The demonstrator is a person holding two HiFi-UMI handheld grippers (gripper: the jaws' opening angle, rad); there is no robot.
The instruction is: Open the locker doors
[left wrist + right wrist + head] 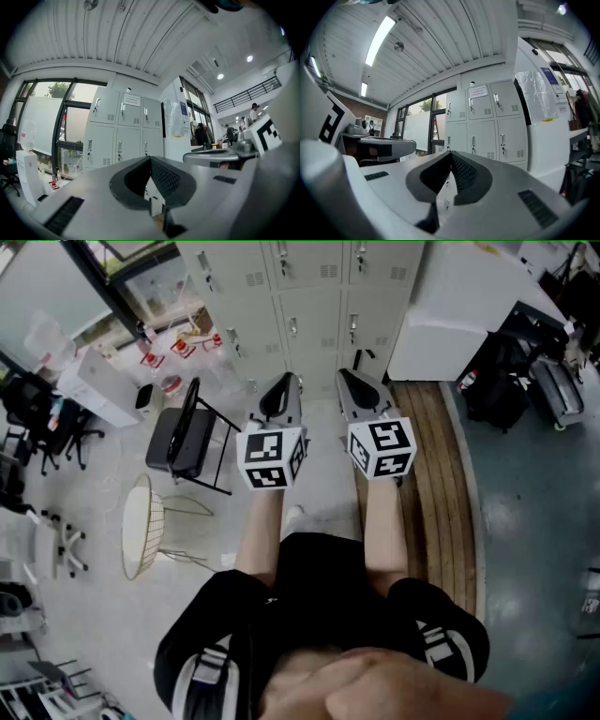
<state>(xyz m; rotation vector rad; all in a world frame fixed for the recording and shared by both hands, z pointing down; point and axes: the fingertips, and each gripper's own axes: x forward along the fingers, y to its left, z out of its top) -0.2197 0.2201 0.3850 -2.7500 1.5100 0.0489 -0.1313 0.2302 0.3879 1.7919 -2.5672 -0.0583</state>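
Before closed lockers (309, 296), L tool (287, 381) & R tool (344, 376) point level; both clenched, gripping nothing.

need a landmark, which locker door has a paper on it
The top middle door: a white sheet sits near its upper edge, and no other door shows one.

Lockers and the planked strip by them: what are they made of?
Lockers: likely painted sheet metal, pale grey, matte; vent slots and handles show. Planked strip: wood or wood-look decking, brown; parallel board seams.
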